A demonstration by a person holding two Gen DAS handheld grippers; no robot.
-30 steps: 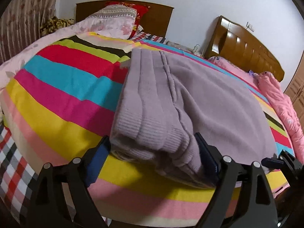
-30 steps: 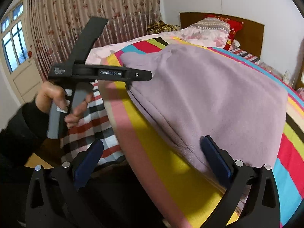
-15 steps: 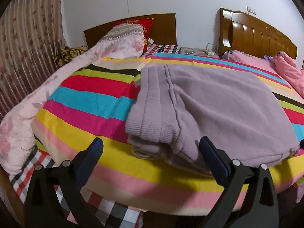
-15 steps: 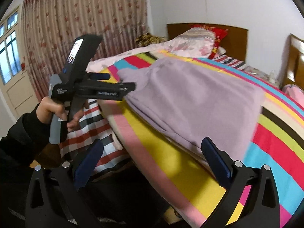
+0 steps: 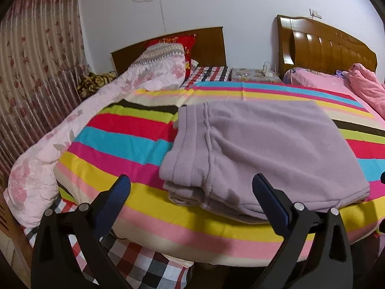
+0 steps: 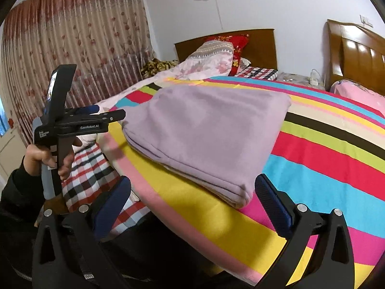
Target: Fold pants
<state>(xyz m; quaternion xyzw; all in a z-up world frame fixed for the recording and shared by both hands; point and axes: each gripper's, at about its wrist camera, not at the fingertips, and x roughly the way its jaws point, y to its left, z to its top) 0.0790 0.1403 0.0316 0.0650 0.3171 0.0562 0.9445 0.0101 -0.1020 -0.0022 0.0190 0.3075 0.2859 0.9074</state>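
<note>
White wall point(image 5: 240, 4); floral pleated curtain point(image 6: 79, 48) at left; two wooden headboards point(image 5: 324, 45); striped bedspread point(image 5: 115, 139).

lilac pants point(image 5: 262, 149), rainbow-striped bedspread point(image 5: 125, 144)

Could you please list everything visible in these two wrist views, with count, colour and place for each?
pants: one pair, lilac, folded into a flat stack near the bed's front edge
striped bedspread: one, multicoloured, covering the near bed
floral quilt: one, pale pink, bunched along the bed's left side up to the headboard
red pillow: one, at the near bed's headboard
checked sheet: one, red, black and white, hanging below the bedspread
curtain: one, pink floral, left wall
second bed: one, wooden headboard, pink bedding, on the right
nightstand: one, between the beds, white charger on top
left gripper: black, blue pads, open, holding nothing
right gripper: black, blue pads, open, holding nothing
hand: one, dark sleeve, gripping the left gripper's handle
</note>
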